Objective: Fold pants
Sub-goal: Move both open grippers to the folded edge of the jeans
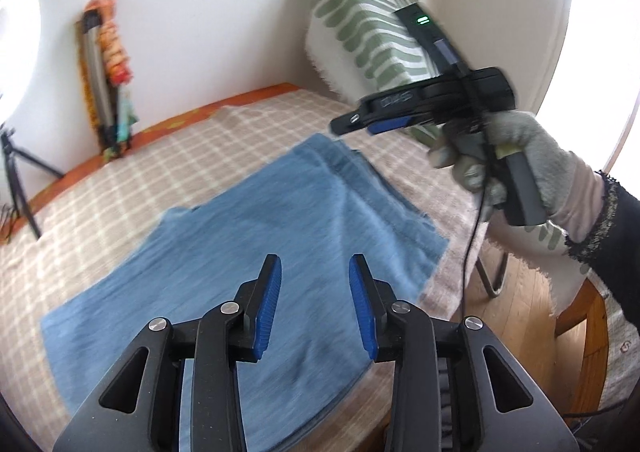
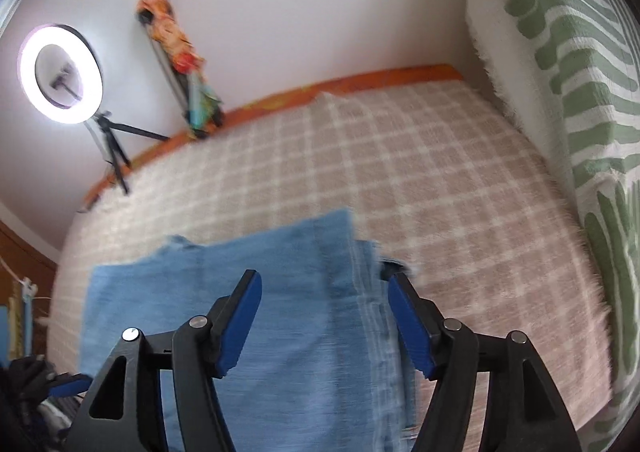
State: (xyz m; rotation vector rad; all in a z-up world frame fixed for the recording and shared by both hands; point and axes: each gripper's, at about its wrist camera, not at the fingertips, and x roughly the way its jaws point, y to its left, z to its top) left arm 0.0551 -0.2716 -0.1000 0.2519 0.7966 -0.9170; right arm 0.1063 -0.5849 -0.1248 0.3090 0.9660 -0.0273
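1. The blue pants (image 1: 248, 252) lie folded in layers on a bed covered by a beige checked blanket (image 1: 120, 191); they sit toward the near edge of the bed, flat, with stacked edges showing along their right side.
2. The left tool (image 1: 315, 300) hangs above the near part of the pants with its 2 blue-padded fingers spread wide and nothing between them.
3. The right tool (image 2: 325, 322) is above the pants as well, its fingers parted wide and empty; the layered right edge of the pants (image 2: 376, 312) runs between them in the right wrist view.
4. In the left wrist view the right tool (image 1: 348, 123) shows from the side, gripped by a gloved right hand (image 1: 520, 171), over the far right corner of the pants.
5. A green-and-white striped cushion (image 2: 568, 71) stands along the right side of the bed.
6. A lit ring light (image 2: 60, 73) on a tripod (image 2: 116, 147) stands by the white wall, near a colourful bundle (image 2: 180, 59) leaning against that wall.
7. Both views are somewhat blurred.
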